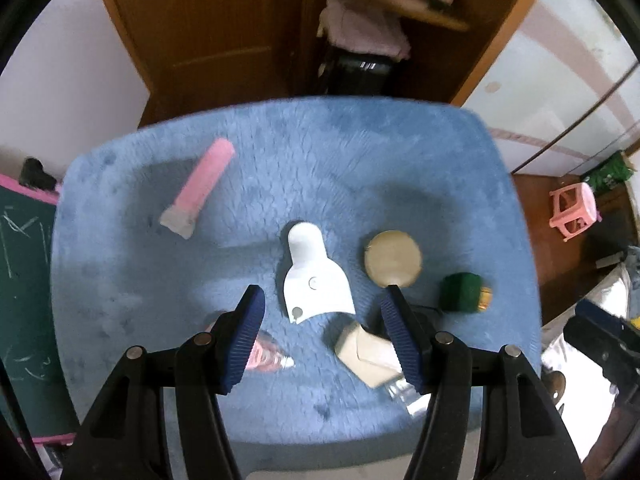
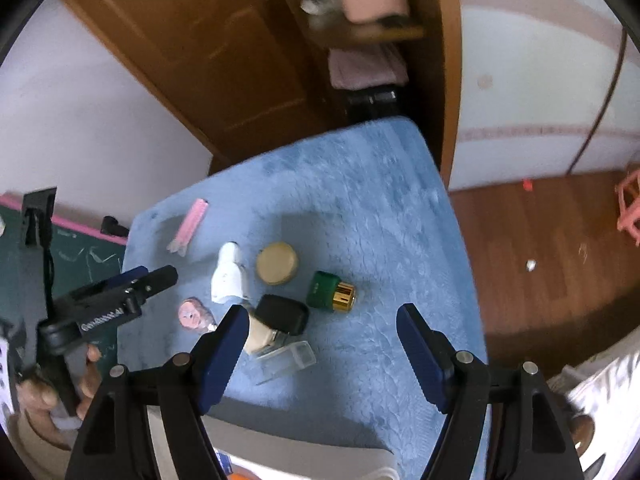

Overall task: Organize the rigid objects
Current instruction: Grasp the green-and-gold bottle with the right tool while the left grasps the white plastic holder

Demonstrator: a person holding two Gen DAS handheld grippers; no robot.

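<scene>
Blue mat (image 1: 280,152) carries our clutter: pink tube (image 1: 198,188), white bottle (image 1: 314,276), tan jar (image 1: 393,258). We hold left gripper (image 1: 322,336) and right gripper (image 2: 320,360) above it, both spread wide, empty

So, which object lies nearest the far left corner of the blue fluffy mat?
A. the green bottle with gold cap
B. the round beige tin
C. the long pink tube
C: the long pink tube lies alone toward the far left corner of the blue fluffy mat.

White bottle (image 1: 314,276), round tin (image 1: 393,258), flat, apart.
</scene>
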